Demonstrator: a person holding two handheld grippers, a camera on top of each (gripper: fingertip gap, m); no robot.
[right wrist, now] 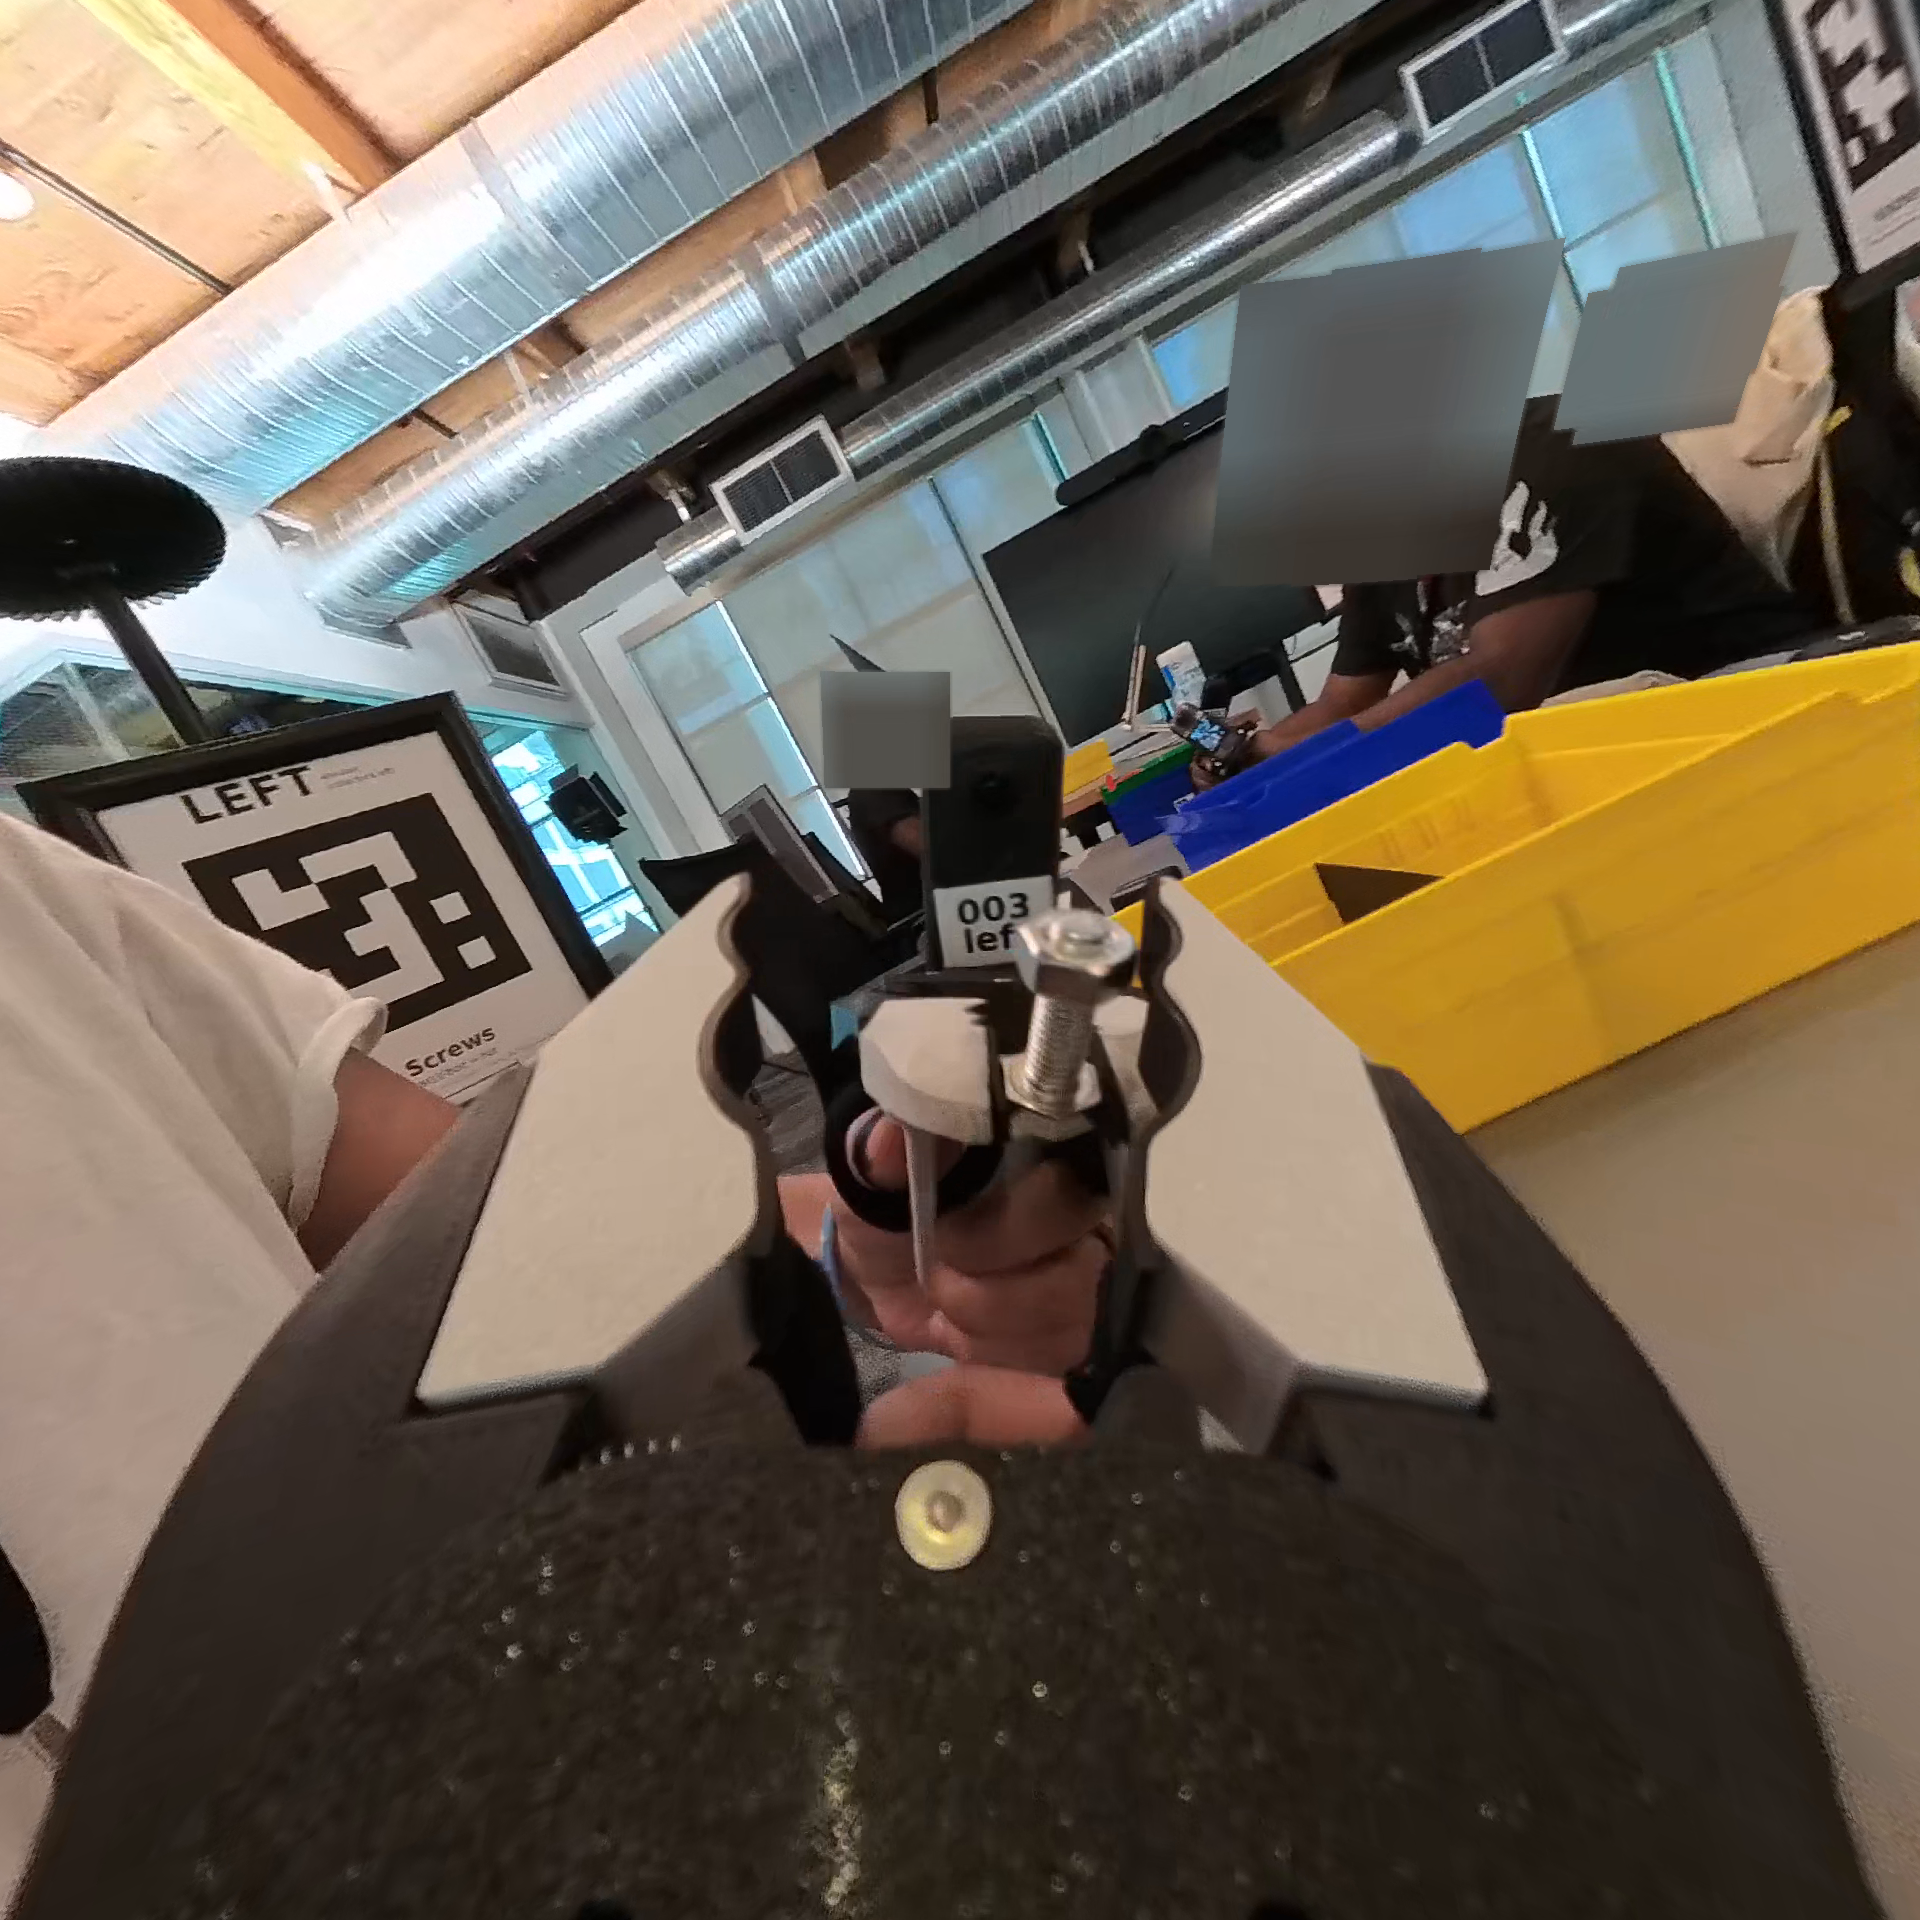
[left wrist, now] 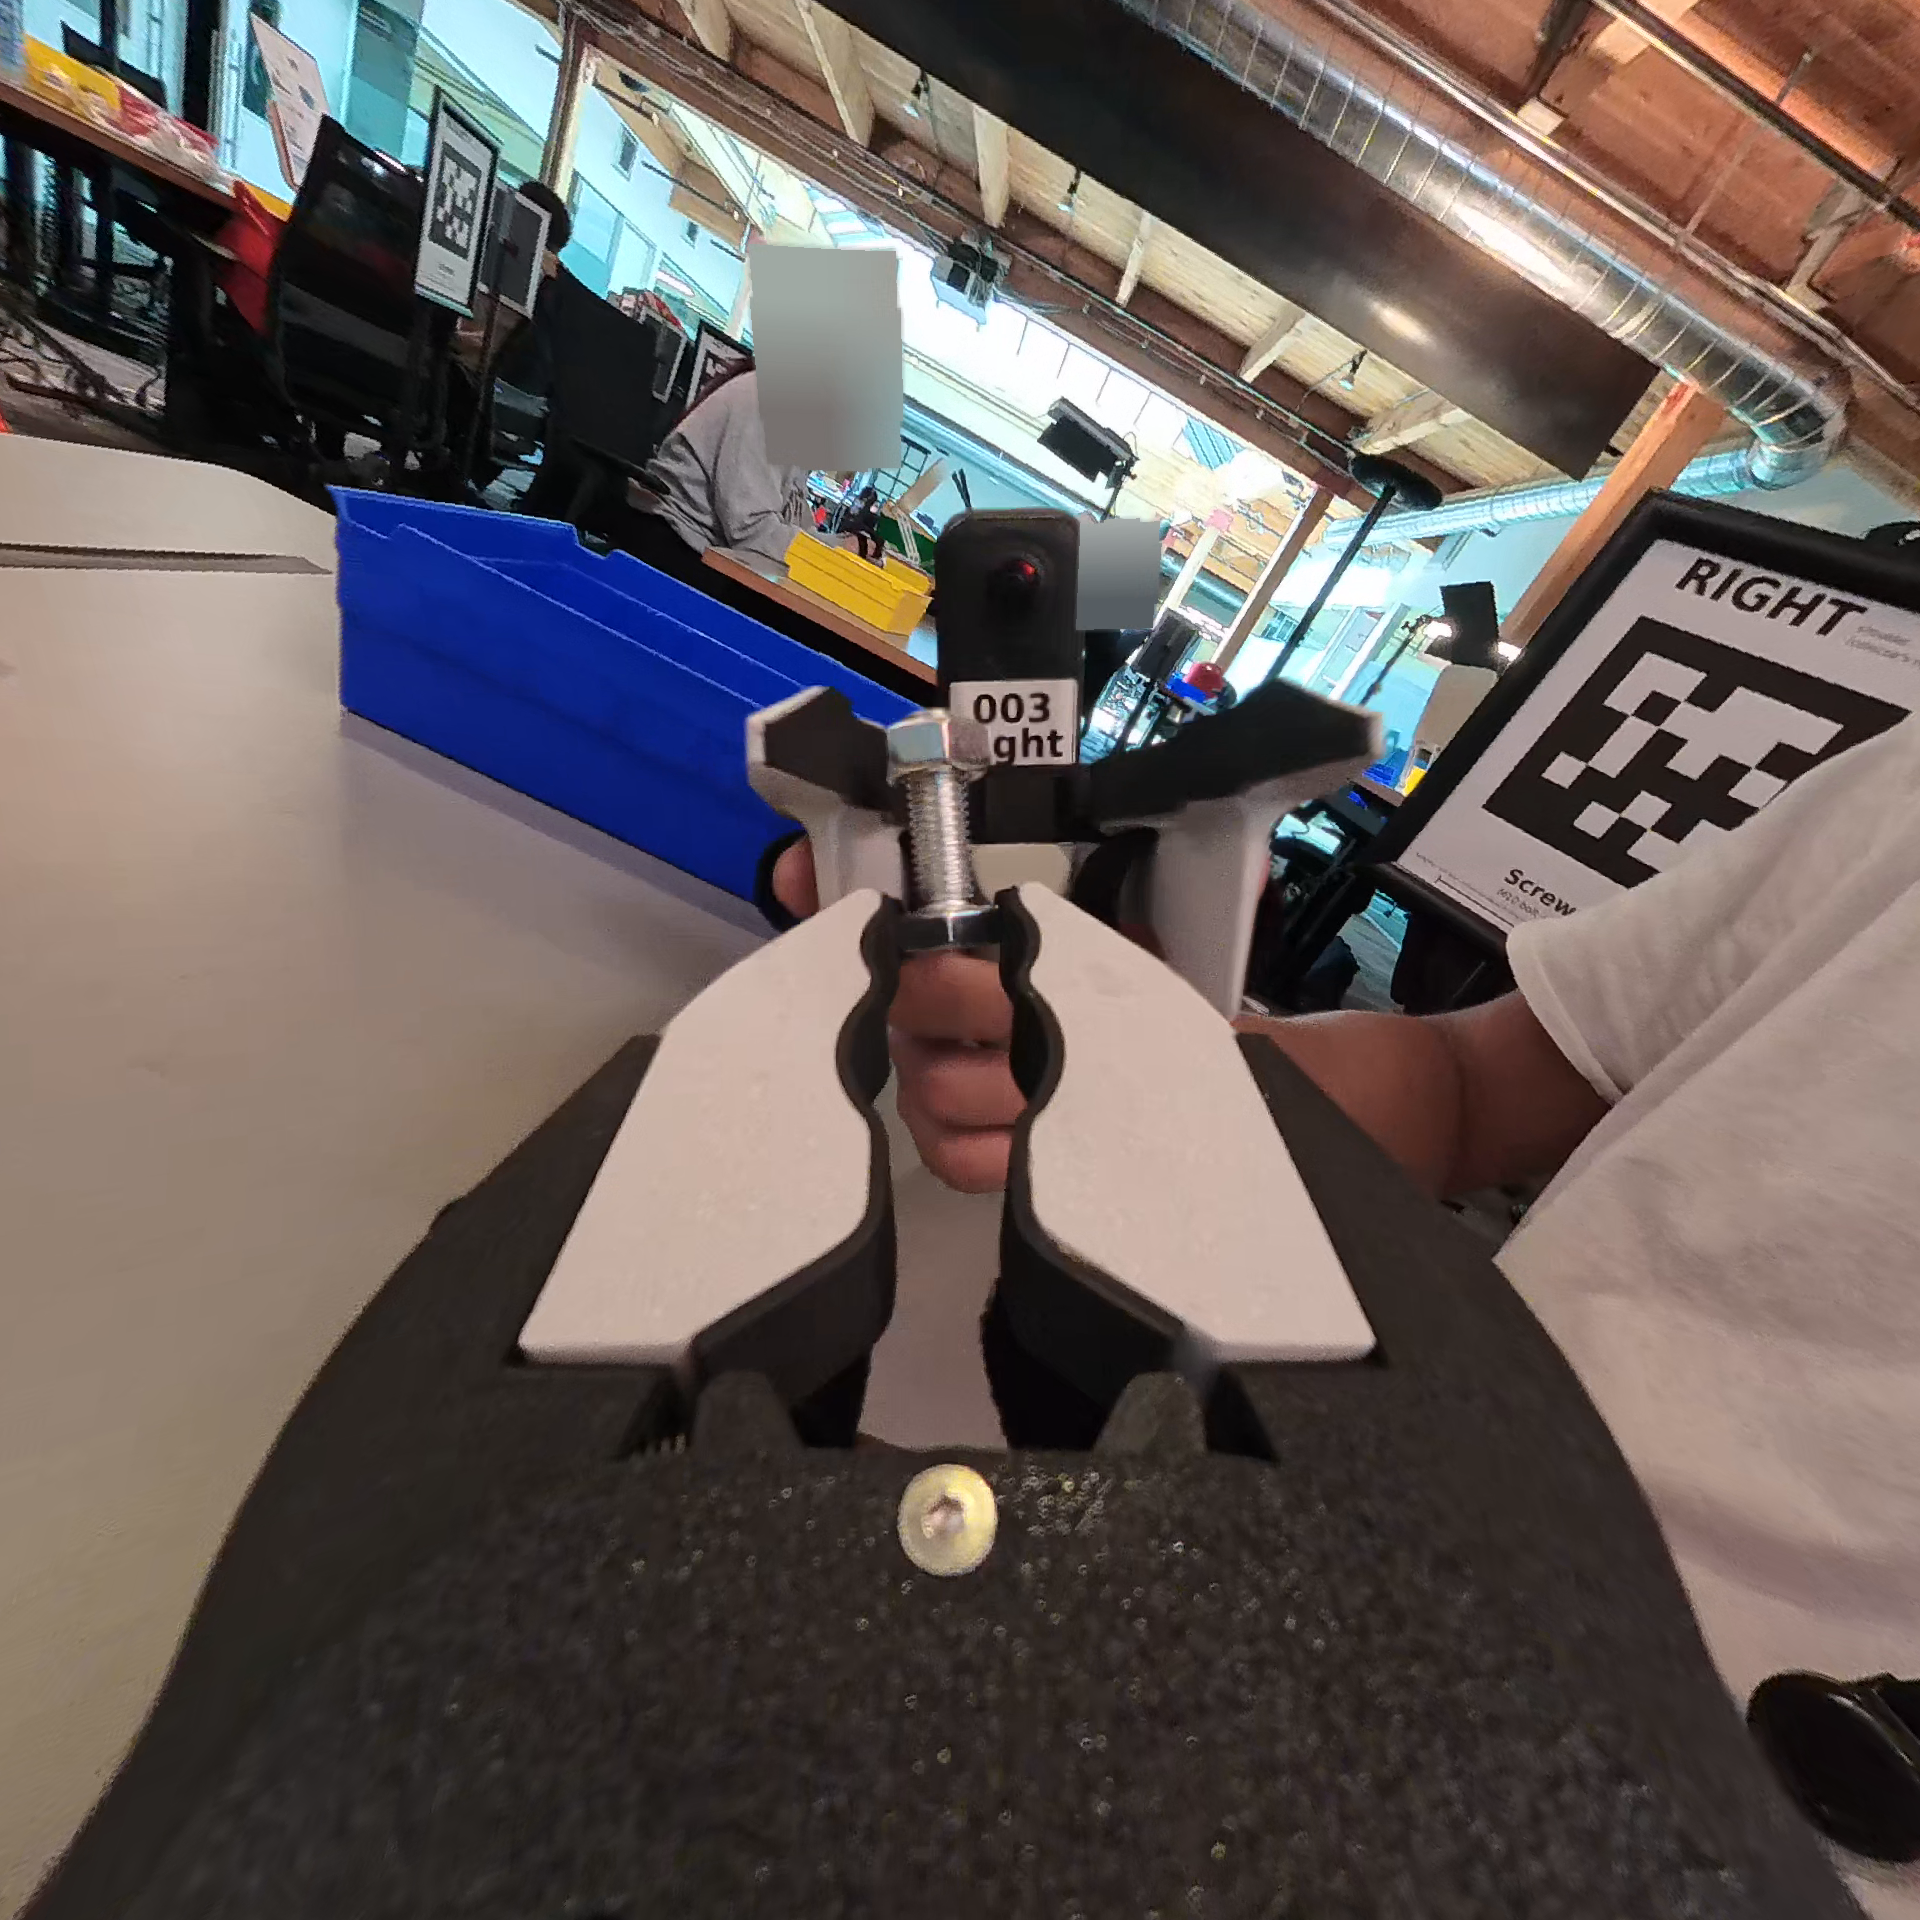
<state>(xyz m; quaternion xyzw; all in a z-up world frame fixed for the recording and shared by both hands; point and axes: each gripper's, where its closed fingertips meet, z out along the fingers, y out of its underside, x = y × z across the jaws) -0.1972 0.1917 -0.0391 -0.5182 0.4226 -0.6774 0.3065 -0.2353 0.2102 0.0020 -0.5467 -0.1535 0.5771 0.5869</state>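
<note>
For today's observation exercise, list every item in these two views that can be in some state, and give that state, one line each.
left gripper: shut on the nut.
nut: threaded on the bolt, far from its head.
bolt: upright, head on top.
right gripper: open, one finger beside the bolt head.
blue bin: on the table, contents hidden.
yellow bin: on the table, contents hidden.

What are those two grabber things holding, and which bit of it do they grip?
The left gripper clamps a silver bolt by the nut at its lower end. The right gripper is open around the bolt's upper nut, not gripping it.
</note>
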